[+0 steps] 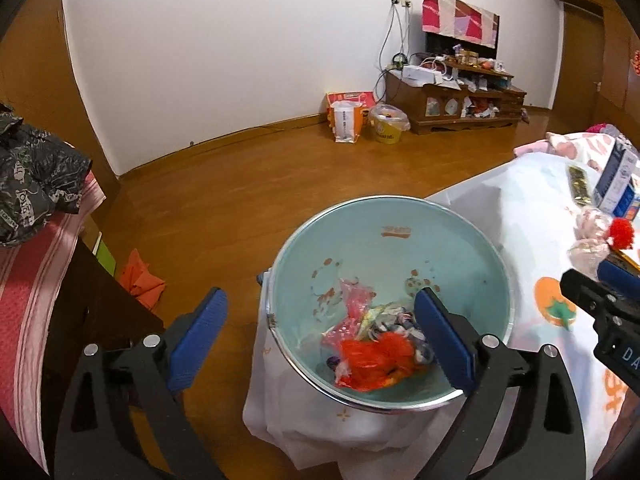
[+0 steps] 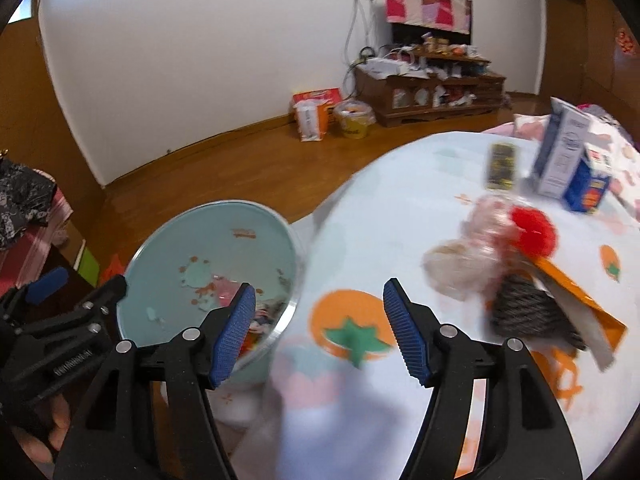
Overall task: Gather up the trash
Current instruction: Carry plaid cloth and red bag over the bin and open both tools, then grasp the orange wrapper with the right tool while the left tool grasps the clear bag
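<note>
Two handheld grippers work beside a bench [image 2: 400, 208] covered in a white cloth printed with orange fruit. The left gripper [image 1: 320, 332] hovers over a pale blue bin [image 1: 400, 240] standing on the wooden floor against the bench edge, its blue fingers [image 1: 198, 336] spread wide and holding nothing. Crumpled wrappers [image 1: 376, 356], red, pink and patterned, lie at the bottom of the bin. The right gripper [image 2: 320, 332] is above the bench, fingers also apart and empty. Near it lie a blurred plastic bag [image 2: 468, 260], a red pompom [image 2: 534, 232], an orange packet [image 2: 580, 304] and two cartons [image 2: 564, 160].
</note>
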`<state>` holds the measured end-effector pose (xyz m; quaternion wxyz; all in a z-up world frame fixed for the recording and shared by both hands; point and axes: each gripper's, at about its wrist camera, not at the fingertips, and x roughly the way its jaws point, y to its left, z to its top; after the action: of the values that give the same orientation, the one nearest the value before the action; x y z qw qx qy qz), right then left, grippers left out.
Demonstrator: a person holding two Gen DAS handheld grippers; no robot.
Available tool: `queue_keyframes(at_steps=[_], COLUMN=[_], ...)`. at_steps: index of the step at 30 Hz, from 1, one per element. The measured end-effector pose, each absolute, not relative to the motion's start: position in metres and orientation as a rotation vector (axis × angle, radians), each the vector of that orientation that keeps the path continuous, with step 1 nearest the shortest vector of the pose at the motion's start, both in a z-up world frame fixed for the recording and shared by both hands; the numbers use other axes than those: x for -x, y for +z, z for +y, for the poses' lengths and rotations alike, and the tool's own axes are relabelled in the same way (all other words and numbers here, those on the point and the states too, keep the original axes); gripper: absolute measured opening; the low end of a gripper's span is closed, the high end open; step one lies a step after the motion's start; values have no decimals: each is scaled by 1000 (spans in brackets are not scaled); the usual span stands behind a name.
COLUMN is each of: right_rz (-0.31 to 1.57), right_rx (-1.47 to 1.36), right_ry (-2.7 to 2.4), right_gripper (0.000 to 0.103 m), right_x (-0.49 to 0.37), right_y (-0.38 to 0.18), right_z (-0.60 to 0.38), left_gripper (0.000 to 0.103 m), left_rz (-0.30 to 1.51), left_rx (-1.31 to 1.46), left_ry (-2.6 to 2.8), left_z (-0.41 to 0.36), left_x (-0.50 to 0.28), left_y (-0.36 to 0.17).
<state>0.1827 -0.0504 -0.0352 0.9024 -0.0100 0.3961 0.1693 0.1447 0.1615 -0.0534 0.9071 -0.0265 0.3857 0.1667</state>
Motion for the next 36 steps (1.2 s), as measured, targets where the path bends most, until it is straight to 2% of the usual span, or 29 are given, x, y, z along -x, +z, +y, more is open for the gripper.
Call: queue_keyframes(at_steps=[8, 12, 21, 26, 30, 34, 36], right_rz=[809, 802, 769, 727, 706, 764, 809], right_rx=[-29, -62, -96, -156, -127, -120, -104], right_ry=[248, 201, 73, 44, 85, 177, 197], right_gripper=[66, 60, 58, 52, 51, 51, 46], right_x=[-148, -132, -107, -123, -155, -190, -204], right_y=[-37, -37, -33, -14, 1, -11, -24], right_z=[-111, -149, -235, -269, -266, -249, -239], left_gripper=[94, 94, 94, 93, 93, 93, 93], left_rz=[820, 813, 820, 823, 808, 796, 803], left_rx=[17, -5, -46, -54, -61, -71, -75], left_ry=[241, 192, 123, 111, 102, 86, 80], left_z=[120, 99, 67, 59, 52, 46, 44], left_x=[-136, -131, -130, -137, -144, -151, -155], left_y=[-58, -55, -58, -57, -51, -46, -47])
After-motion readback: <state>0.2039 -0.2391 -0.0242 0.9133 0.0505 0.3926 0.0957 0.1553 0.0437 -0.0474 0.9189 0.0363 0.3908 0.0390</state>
